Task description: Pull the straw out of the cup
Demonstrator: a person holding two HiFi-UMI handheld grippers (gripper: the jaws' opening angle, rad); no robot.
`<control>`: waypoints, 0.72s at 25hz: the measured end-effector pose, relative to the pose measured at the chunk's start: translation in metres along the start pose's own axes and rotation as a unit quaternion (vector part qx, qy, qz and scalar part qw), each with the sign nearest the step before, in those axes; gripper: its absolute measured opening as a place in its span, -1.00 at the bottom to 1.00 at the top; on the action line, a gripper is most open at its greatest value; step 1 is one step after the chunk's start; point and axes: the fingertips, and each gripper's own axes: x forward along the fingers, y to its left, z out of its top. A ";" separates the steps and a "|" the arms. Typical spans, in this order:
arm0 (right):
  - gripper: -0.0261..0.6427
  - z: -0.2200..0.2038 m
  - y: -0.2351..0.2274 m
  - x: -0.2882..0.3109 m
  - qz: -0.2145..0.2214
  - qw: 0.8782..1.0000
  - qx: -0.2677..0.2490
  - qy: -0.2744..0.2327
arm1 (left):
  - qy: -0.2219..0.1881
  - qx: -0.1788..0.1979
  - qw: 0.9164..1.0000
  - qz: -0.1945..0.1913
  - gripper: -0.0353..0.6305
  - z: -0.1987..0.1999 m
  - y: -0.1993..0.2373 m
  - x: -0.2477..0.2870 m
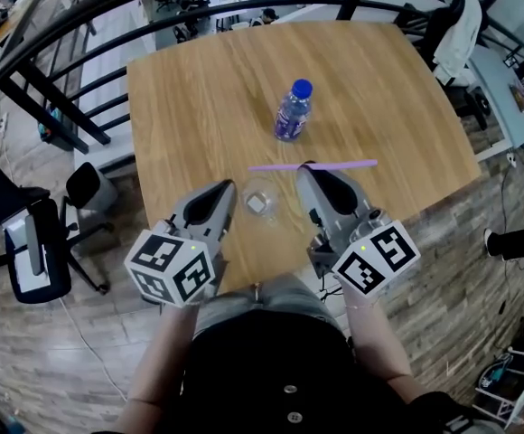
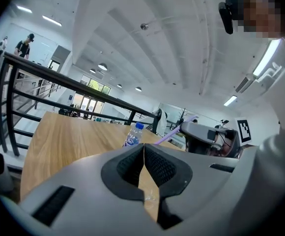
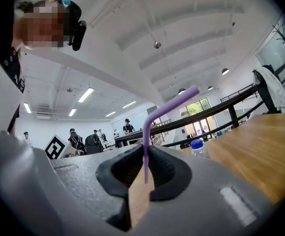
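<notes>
A purple straw [image 1: 334, 164] hangs level above the wooden table [image 1: 190, 107], clear of the cup. My right gripper [image 1: 305, 170] is shut on it near its middle. In the right gripper view the straw [image 3: 145, 146] rises from between the pads and bends off to the right. A clear plastic cup [image 1: 260, 202] stands on the table between my two grippers. To the cup's left, my left gripper [image 1: 229, 188] is shut, its pads meeting with nothing between them. The left gripper view shows the straw [image 2: 164, 135] and the right gripper [image 2: 206, 134] at the right.
A water bottle with a blue cap [image 1: 293, 111] stands upright past the straw, mid-table. Black railing [image 1: 81, 25] runs behind and to the left of the table. A black chair [image 1: 27, 251] stands on the floor at the left. The table's near edge lies under my grippers.
</notes>
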 end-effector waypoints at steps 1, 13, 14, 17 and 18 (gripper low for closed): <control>-0.83 0.005 0.000 -0.001 0.000 1.000 0.000 -0.006 | -0.006 -0.002 1.000 -0.005 -0.84 0.005 -0.003 0.001; -0.83 0.064 0.006 -0.013 0.019 0.997 -0.012 -0.074 | -0.077 0.038 0.996 -0.037 -0.84 0.056 -0.029 0.001; -0.83 0.066 0.005 -0.014 0.019 0.997 -0.011 -0.078 | -0.080 0.039 0.995 -0.038 -0.84 0.058 -0.030 0.000; -0.83 0.069 0.004 -0.016 0.024 0.996 -0.011 -0.087 | -0.086 0.038 0.995 -0.043 -0.84 0.060 -0.033 -0.001; -0.83 0.069 0.005 -0.016 0.027 0.996 -0.011 -0.088 | -0.088 0.038 0.994 -0.045 -0.84 0.061 -0.034 -0.002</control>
